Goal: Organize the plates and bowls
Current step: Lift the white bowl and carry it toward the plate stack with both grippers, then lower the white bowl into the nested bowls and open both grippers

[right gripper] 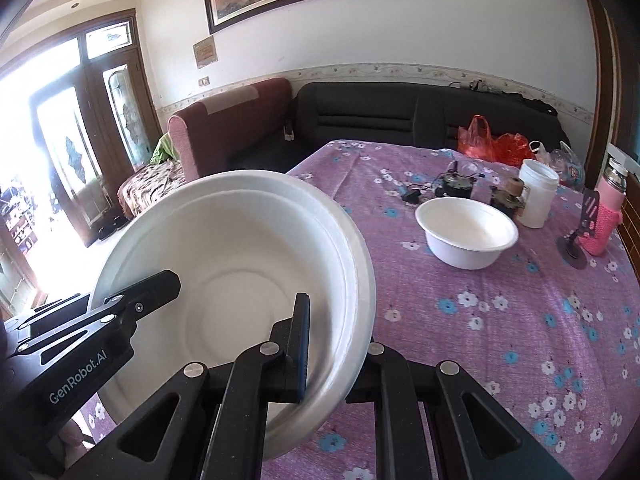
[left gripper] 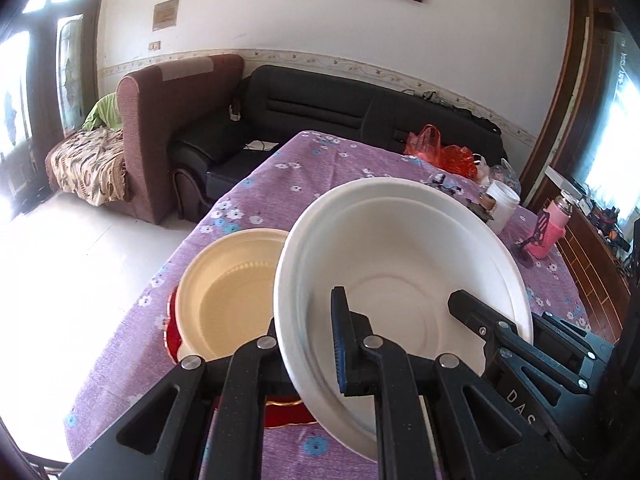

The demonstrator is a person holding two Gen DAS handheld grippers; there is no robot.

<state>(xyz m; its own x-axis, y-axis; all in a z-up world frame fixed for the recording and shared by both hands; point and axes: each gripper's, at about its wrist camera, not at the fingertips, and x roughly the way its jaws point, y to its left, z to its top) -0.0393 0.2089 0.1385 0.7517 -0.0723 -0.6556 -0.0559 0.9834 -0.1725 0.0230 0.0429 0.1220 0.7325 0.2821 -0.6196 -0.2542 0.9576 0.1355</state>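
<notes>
Both grippers pinch same white bowl point(left gripper: 404, 280), held tilted above purple table point(left gripper: 256, 184).

Left gripper point(left gripper: 308, 344): one finger inside bowl, other outside wall at frame's lower middle, clamped on rim.

Right gripper point(right gripper: 332, 348): same grip on opposite rim.

Cream bowl point(left gripper: 232, 292) sits on red plate point(left gripper: 172, 320), just left of and below held bowl in left view; overlap there.

Second white bowl point(right gripper: 466, 236) stands right of centre in right view, well apart.

Jar point(right gripper: 538, 192) and clutter lie behind it.

Judgement: cream bowl nearer, left side; open cloth lower right.

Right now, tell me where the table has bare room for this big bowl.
Bare cloth lies nearer the camera than the small white bowl. The far right is crowded: white jar, pink bottle, red bags.
</notes>
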